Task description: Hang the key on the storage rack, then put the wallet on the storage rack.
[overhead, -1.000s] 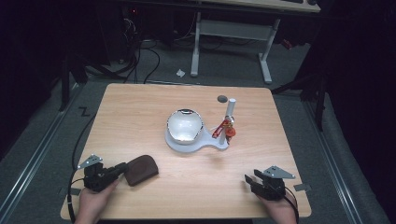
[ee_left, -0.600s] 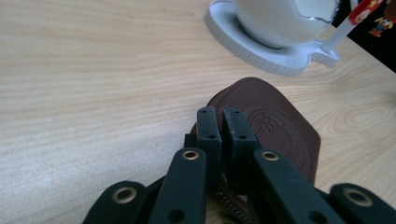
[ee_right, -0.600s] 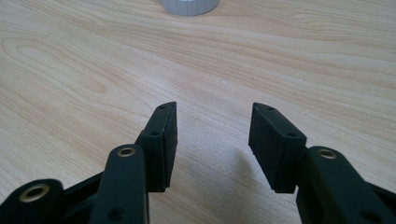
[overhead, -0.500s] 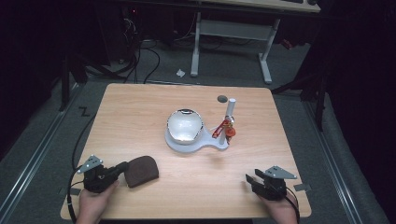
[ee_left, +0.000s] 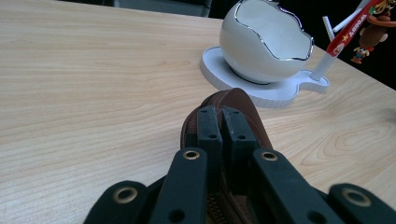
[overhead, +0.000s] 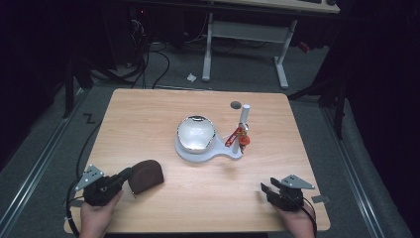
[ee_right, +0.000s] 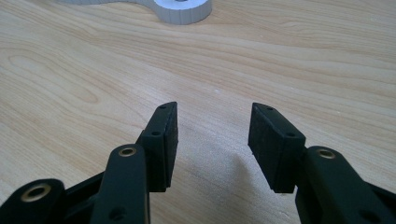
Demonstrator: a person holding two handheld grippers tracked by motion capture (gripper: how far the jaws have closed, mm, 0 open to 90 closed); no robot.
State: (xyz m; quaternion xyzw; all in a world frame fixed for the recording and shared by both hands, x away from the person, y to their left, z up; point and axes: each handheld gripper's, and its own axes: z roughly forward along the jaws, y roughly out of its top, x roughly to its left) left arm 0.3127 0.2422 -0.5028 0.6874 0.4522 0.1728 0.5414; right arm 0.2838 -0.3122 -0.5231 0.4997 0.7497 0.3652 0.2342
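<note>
Dark surroundings frame a pale wooden worktop (overhead: 148,119) with a visible grain, and behind it, on the grey floor, stand the white legs of another desk (overhead: 208,49) among loose black cables. Near the worktop's middle sits a white stand (overhead: 213,151) shaped like a rounded slab with a smaller lobe to one side; on it rests a white egg-like bowl (overhead: 196,133) whose jagged, broken-shell rim is edged in silver, seen clearly in the left gripper view (ee_left: 266,42). Just beside the bowl, on the lobe, a white post (overhead: 244,116) rises upright with a small red and orange figure (overhead: 237,138) against it, and a small dark disc (overhead: 236,105) lies on the wood beyond. At the near left corner the left claw (overhead: 126,174), held in the person's left hand (overhead: 94,220), is clamped on a brown leather pouch (overhead: 146,175); in the left gripper view the jaws stand almost together on the pouch's (ee_left: 243,112) stitched edge, with a zipper showing near the bottom. The pouch is dark brown, rounded and lies flat on the worktop, well apart from the stand. At the near right corner the right claw (overhead: 265,190) hovers low over bare wood, its jaws spread apart with nothing between them in the right gripper view (ee_right: 212,140).
</note>
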